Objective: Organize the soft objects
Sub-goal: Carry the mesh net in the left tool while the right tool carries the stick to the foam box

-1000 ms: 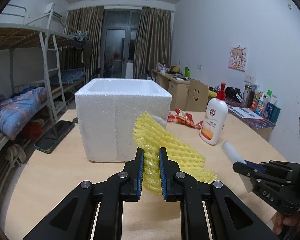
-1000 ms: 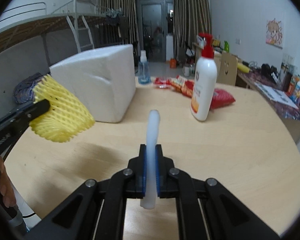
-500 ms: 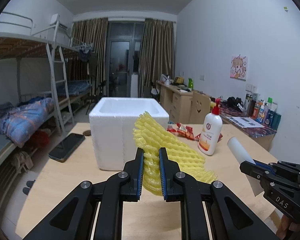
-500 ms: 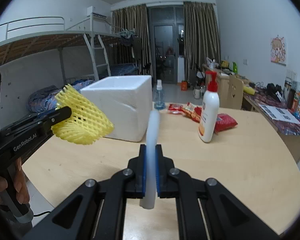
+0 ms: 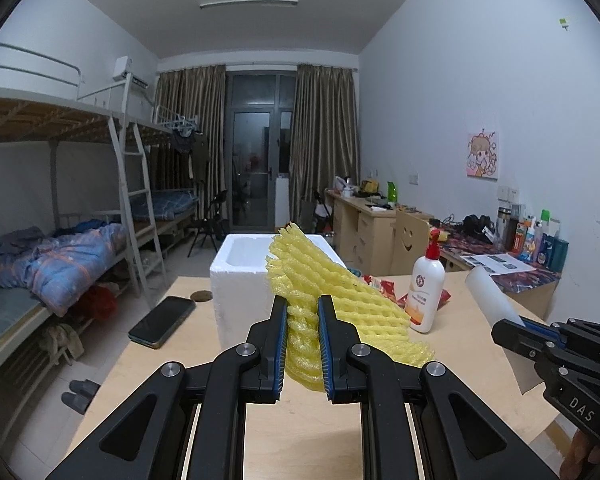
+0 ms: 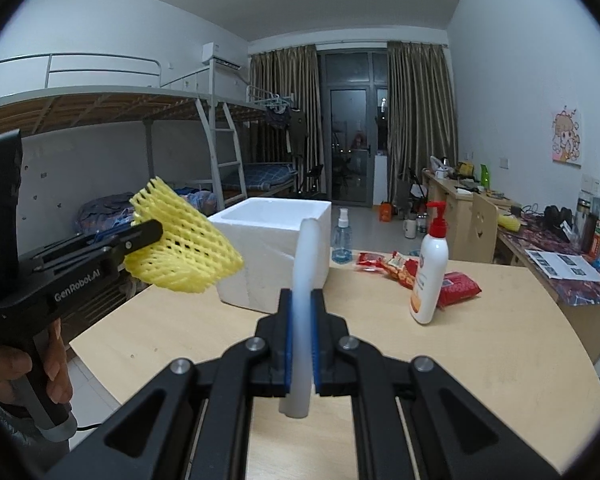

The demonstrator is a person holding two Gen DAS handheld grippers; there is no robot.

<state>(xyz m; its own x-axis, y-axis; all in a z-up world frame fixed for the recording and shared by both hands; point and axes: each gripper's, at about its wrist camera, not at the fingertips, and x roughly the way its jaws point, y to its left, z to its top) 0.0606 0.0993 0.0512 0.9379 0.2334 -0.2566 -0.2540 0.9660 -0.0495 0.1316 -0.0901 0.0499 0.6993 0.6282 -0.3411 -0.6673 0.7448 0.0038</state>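
Biggest thing on the wooden table [image 6: 480, 360] is the white foam box [image 6: 276, 256], open top, sitting around 11 o'clock from the right gripper's camera and dead ahead at 12 in the left one. Next down is the yellow foam net [image 5: 332, 300]: the left gripper [image 5: 303, 344] has it pinched tight between its blue pads, and it's up in the air in front of the box, not touching the table. From the right camera that net shows at about 9 o'clock. The white foam sheet [image 6: 305, 300] is clamped edge-on in the right gripper [image 6: 300, 344], jaws squeezed narrow on it, sticking up and down past the pads. Lotion pump bottle [image 6: 430, 268] stands at 2 o'clock, red snack packets [image 6: 456, 284] just behind it. A phone [image 5: 162, 322] lies flat at 9 o'clock, left of the box.
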